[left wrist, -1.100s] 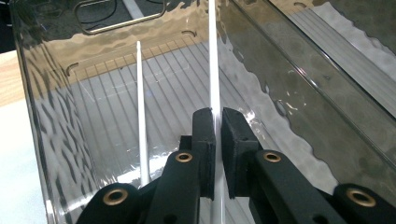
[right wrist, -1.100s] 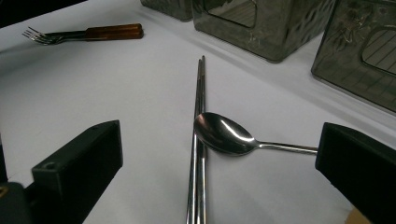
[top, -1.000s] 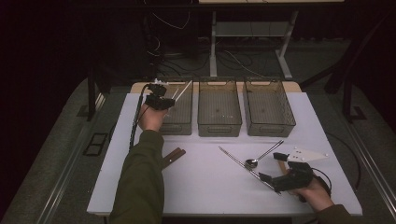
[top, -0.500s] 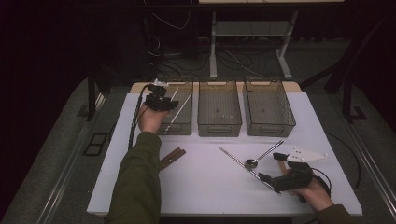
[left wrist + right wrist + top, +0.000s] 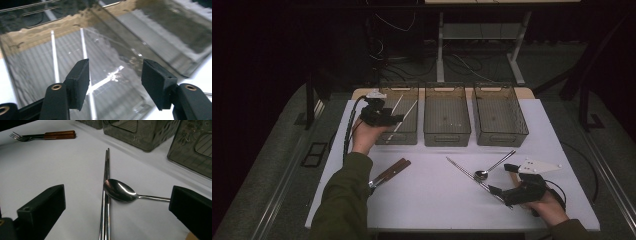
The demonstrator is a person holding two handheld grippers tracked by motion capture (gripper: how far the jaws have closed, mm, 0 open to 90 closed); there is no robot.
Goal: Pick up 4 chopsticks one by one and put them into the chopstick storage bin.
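With two white sticks lying in the left bin (image 5: 404, 131) at the table's far edge, the left gripper (image 5: 113, 85) has eased back, empty, jaws apart, while the right gripper (image 5: 117, 215), jaws wide, faces the spoon (image 5: 120, 191) and metal chopsticks (image 5: 106, 195) near the front-right corner, probably next.

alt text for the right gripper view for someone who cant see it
A metal spoon rests its bowl across a pair of metal chopsticks on a white table, between the open right gripper's black jaws. A wooden-handled fork lies farther off, with clear bins behind.
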